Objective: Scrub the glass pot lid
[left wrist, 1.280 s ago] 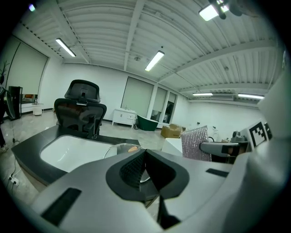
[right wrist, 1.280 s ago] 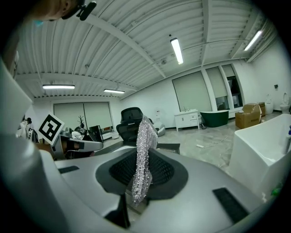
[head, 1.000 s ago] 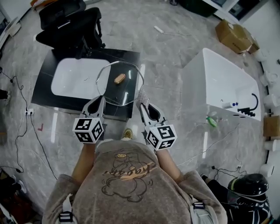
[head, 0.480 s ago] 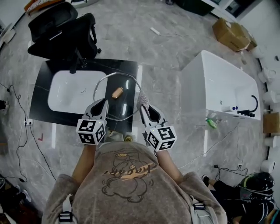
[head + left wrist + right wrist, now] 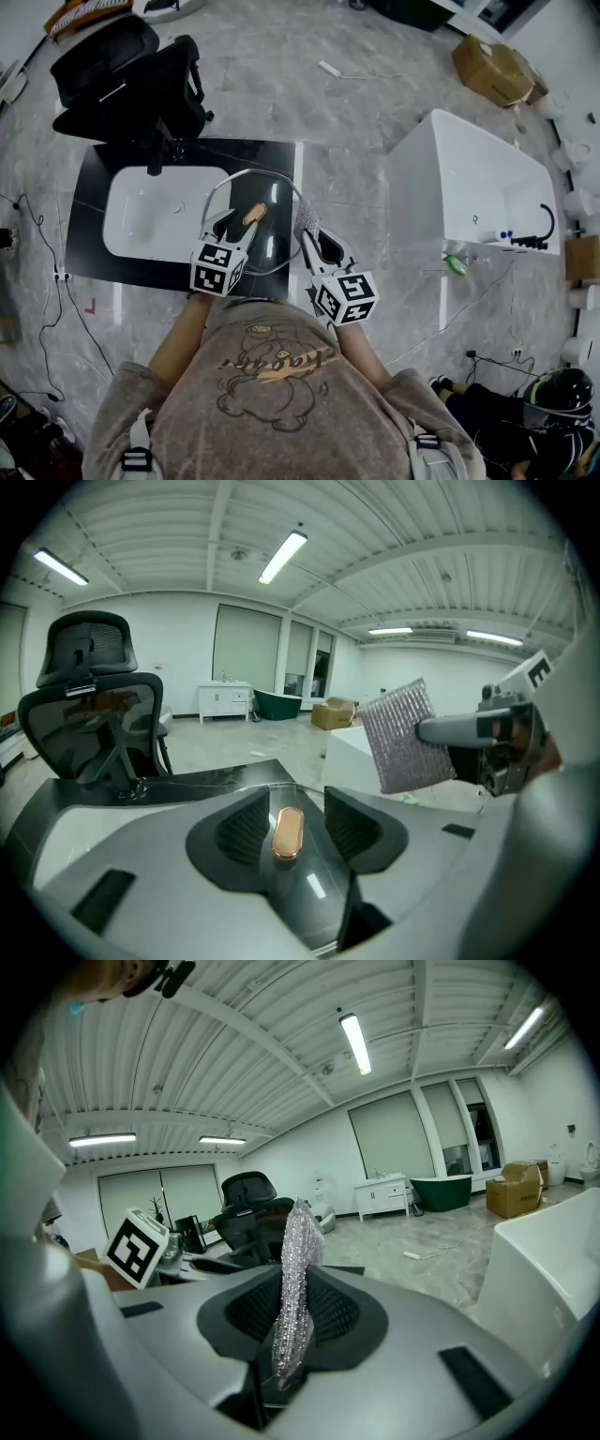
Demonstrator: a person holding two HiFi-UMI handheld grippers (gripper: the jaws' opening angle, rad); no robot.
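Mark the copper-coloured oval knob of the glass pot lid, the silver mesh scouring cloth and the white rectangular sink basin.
copper-coloured oval knob [image 5: 287, 833]: left gripper view, middle of its top.
silver mesh scouring cloth [image 5: 295, 1279]: right gripper view, middle of its edge.
white rectangular sink basin [image 5: 150, 216]: head view, bare bowl floor.

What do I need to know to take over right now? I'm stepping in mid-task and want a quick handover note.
Left tool: open. Its jaws have just opened and sit either side of the lid's copper knob, not pressing it.
Right tool: shut on the silvery pad, which stands upright, clear of the glass.
Lid: lies on the black counter, right of the sink.
Done: pad in hand, lid in place.
Left: probably close on the knob to steady the lid, then scrub the glass.
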